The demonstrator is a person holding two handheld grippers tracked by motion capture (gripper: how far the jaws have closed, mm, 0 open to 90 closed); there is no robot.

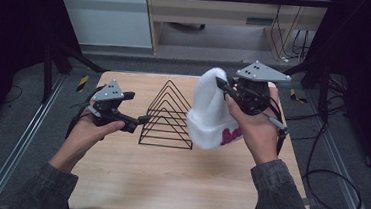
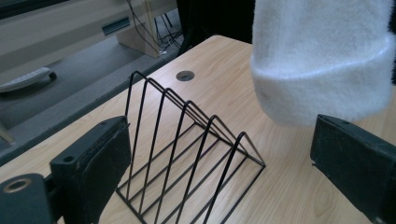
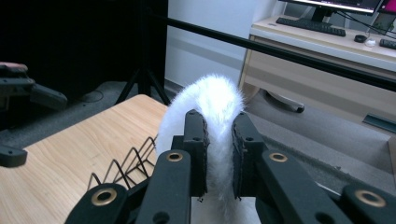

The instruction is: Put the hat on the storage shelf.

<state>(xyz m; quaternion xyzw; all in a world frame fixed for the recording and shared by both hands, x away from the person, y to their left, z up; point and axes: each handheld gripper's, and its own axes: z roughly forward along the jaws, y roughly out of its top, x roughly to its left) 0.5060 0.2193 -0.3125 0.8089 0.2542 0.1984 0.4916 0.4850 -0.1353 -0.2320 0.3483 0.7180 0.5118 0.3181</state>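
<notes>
Your right gripper (image 3: 218,154) pinches the white beanie (image 1: 212,111), lifted clear of the table; left gripper (image 1: 139,122) wide, empty (beside wire rack (image 1: 167,114)); placing remains

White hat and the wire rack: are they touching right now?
Apart. In the left gripper view the white hat hangs above bare tabletop, with wood showing between it and the wire rack; the right gripper holds it up.

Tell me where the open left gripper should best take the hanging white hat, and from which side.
Probably the folded cuff of the white hat, approached from the rack side. The right gripper pinches the crown, so the hat hangs cuff down above the table; the thick cuff edge faces the left gripper, whose jaws stand open wide.
</notes>
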